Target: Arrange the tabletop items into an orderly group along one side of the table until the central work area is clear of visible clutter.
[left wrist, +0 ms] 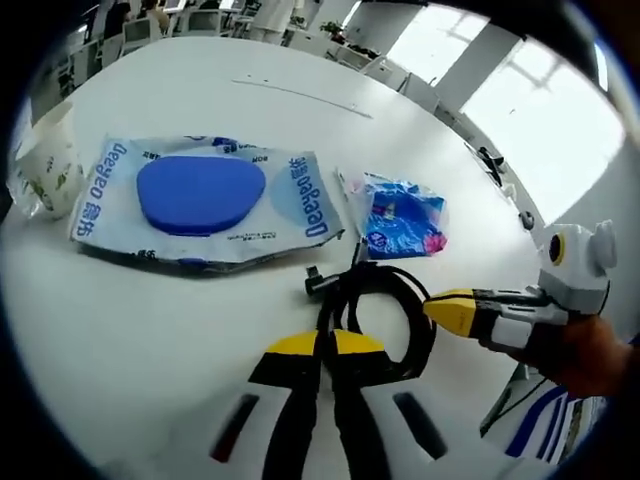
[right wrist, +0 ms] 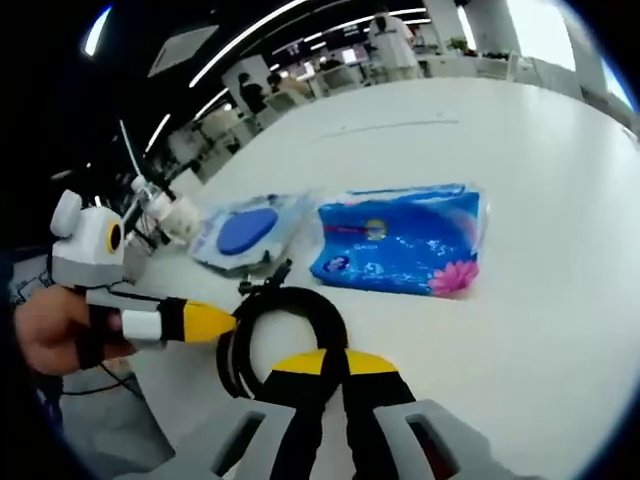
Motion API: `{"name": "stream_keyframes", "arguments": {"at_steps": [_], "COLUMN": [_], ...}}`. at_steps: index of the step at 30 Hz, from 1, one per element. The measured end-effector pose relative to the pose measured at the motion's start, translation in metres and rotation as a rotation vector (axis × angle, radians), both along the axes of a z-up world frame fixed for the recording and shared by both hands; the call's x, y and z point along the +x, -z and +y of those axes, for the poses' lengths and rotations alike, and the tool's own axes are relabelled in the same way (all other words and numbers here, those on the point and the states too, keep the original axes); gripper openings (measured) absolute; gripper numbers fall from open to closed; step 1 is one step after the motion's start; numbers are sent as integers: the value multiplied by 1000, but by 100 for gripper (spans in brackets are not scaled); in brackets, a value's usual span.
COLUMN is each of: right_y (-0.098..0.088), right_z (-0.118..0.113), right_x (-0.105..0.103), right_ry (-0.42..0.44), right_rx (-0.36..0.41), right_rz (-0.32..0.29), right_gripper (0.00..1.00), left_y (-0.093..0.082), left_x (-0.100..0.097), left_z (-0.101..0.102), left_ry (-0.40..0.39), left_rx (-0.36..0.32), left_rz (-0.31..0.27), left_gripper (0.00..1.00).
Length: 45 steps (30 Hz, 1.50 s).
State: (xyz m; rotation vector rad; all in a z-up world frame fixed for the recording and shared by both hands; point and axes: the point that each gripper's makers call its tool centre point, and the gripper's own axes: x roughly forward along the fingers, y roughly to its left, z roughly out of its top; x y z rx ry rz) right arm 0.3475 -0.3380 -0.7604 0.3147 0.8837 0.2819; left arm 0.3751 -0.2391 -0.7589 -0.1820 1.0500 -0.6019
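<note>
White table (left wrist: pixel 200 360) holds wipes pack (left wrist: pixel 205 200), tissue packet (left wrist: pixel 402 215), cup (left wrist: pixel 45 160).

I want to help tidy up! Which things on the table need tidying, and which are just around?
To tidy: wet wipes pack, blue tissue pack, coiled black cable, pale cup.

Just around: white table itself, chairs and desks far behind, people in the background.

Both the left gripper (left wrist: pixel 325 345) and right gripper (right wrist: pixel 335 362) have jaws pressed together.
</note>
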Motion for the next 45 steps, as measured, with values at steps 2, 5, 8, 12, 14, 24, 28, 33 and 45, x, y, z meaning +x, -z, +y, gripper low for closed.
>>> {"name": "stream_keyframes", "arguments": {"at_steps": [2,5,8,12,14,24,28,33,45], "right_y": [0,-1,-1,-1,-1,-1,-2,-3,-14], "right_z": [3,7,10,12,13,16,11,3,0], "right_x": [-3,-11,-16,-19,-19,-23,-25,-30,-29], "right_ry": [4,8,13,34,42,69,95,116,106], "right_rx": [9,14,16,26,28,43,38,36,13], "right_rz": [1,3,3,8,13,20,19,25,-2], "right_gripper": [2,3,3,4,4,5,8,12,14], "left_y": [1,2,2,2,1,0,-7,-23,-47], "left_x": [4,8,8,11,13,15,17,20,16], "left_z": [1,1,0,-2,-3,-4,-1,8,50], "left_ry": [3,15,29,38,45,89,93,99,86], "left_rx": [3,6,7,6,5,-8,-24,-46,-55], "left_rz": [-4,-8,-11,-13,-15,-8,-15,-46,-101], "left_gripper": [0,0,0,0,0,0,7,8,9]}}
